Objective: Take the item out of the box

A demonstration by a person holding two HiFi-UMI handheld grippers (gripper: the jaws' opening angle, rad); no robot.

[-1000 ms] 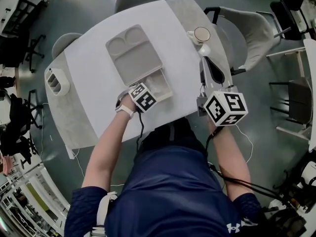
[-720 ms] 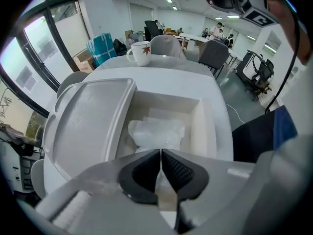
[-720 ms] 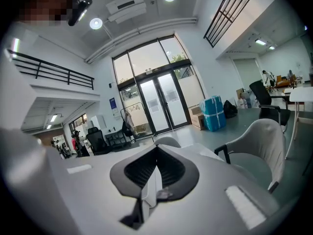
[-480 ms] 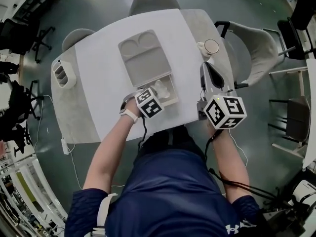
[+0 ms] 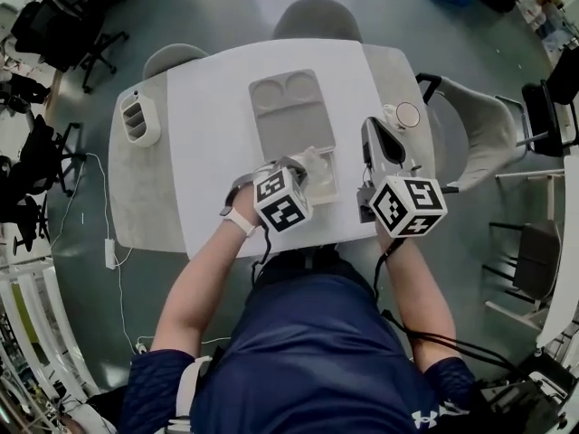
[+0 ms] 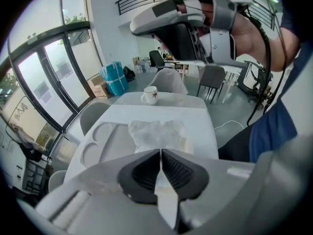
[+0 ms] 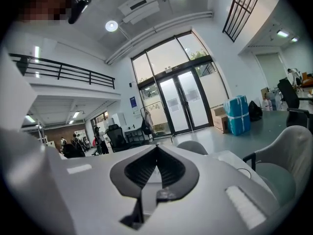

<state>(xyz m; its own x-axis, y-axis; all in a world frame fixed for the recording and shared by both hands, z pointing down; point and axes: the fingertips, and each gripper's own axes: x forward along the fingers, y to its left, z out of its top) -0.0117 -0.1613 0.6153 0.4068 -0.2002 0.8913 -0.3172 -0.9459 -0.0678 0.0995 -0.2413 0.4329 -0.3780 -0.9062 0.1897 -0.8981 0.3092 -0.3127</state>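
Note:
A flat grey lid (image 5: 291,116) lies open on the white table, hinged to a shallow white box (image 5: 331,191) near the front edge. My left gripper (image 5: 296,172) is shut on a crumpled clear plastic bag (image 5: 313,163), held just above the box. In the left gripper view the dark pads (image 6: 146,168) of the left gripper (image 6: 160,153) pinch the bag (image 6: 157,133) at its near edge, and the lid (image 6: 105,146) lies beyond to the left. My right gripper (image 5: 376,145) hovers off the table's right side. In its own view the right gripper (image 7: 157,163) is shut with nothing in it.
A white mug (image 5: 403,116) stands at the table's right edge, also seen in the left gripper view as the mug (image 6: 150,95). A white organiser (image 5: 140,120) sits on the left part of the table. Grey chairs (image 5: 317,18) ring the table's far side and right side.
The left gripper's jaws have closed on the clear bag in the box and drawn it up and back. The right gripper has stayed beside the table's right edge.

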